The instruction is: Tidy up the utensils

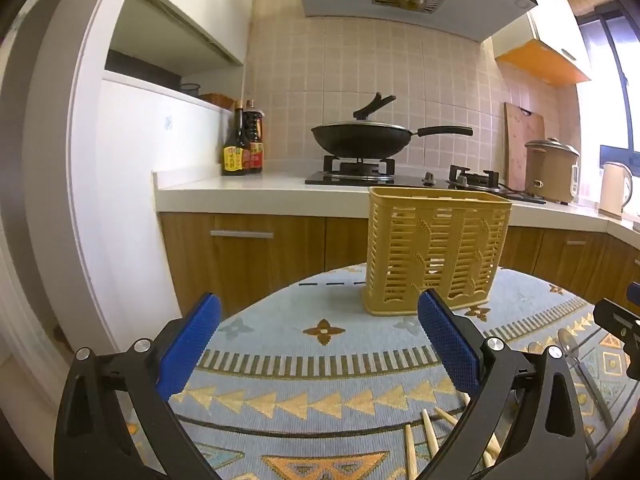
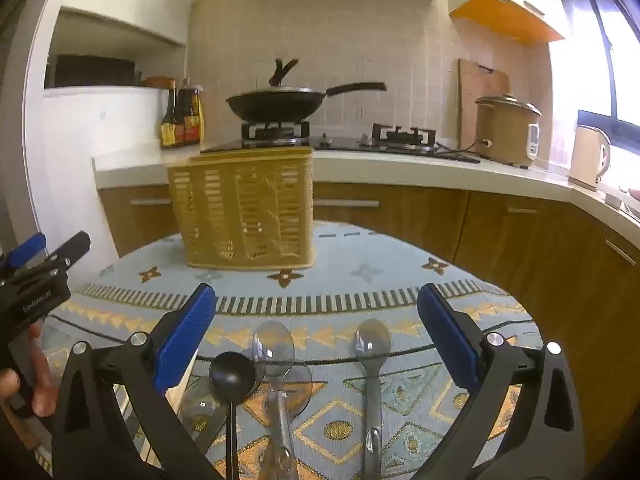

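Utensils first: clear spoons [image 2: 276, 354], one black spoon [image 2: 232, 374] and a grey spoon [image 2: 372, 346] lie side by side on the near part of the patterned tablecloth [image 2: 400, 292], handles running toward the camera, and over in the left wrist view a few wooden chopsticks [image 1: 430, 434] lie on the same cloth at the bottom edge. The yellow slatted basket [image 1: 434, 252] stands upright farther back on the table, well apart from the spoons and the chopsticks.

Behind it, a kitchen: a white counter [image 1: 260, 190] over wooden cabinets, a black wok [image 1: 360, 138] on the gas hob, two sauce bottles [image 1: 242, 144] by the wall, a rice cooker [image 1: 552, 168], a cutting board leaning on the tiles, and a range hood overhead.

Now the tools. The left gripper [image 1: 320, 340] hangs over the cloth, tilted slightly down toward the basket, blue pads spread wide, nothing between them. The right gripper [image 2: 316, 340] tips down a bit more, right over the spoons, jaws just as wide, gripping nothing. A hand [image 2: 24, 392] shows at the left edge of the right wrist view, wrapped around the other gripper's handle.
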A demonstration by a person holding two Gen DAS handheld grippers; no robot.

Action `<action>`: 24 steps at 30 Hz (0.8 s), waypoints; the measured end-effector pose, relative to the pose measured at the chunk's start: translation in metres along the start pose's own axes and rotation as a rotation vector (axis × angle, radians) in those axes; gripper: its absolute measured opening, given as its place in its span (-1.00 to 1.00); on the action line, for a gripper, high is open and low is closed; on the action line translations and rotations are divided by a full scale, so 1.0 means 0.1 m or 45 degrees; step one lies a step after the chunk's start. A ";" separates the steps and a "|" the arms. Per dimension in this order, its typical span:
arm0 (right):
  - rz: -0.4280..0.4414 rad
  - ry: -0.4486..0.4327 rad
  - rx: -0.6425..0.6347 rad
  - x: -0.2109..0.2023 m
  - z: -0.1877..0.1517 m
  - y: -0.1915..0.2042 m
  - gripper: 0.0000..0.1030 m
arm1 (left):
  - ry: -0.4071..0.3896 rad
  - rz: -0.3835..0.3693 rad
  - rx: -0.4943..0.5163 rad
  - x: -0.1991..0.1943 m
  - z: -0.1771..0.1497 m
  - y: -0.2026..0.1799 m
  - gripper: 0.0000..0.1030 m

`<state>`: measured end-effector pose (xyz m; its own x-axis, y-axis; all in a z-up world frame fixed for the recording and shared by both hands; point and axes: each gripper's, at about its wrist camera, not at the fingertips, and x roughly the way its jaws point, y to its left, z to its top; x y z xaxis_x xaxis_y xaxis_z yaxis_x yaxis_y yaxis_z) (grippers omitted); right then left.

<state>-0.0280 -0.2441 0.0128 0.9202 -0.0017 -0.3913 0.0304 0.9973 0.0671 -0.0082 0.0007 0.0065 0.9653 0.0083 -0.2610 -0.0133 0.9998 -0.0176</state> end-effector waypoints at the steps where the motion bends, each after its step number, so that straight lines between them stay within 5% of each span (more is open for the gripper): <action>1: 0.002 0.011 0.005 0.01 0.00 -0.01 0.86 | 0.006 -0.002 -0.004 0.03 0.00 0.01 0.85; 24: -0.005 0.007 0.008 0.01 -0.01 0.00 0.86 | 0.004 -0.001 -0.019 0.02 -0.01 0.06 0.85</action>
<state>-0.0277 -0.2441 0.0119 0.9180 -0.0050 -0.3965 0.0362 0.9968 0.0712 -0.0068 0.0069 0.0053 0.9646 0.0076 -0.2637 -0.0167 0.9993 -0.0324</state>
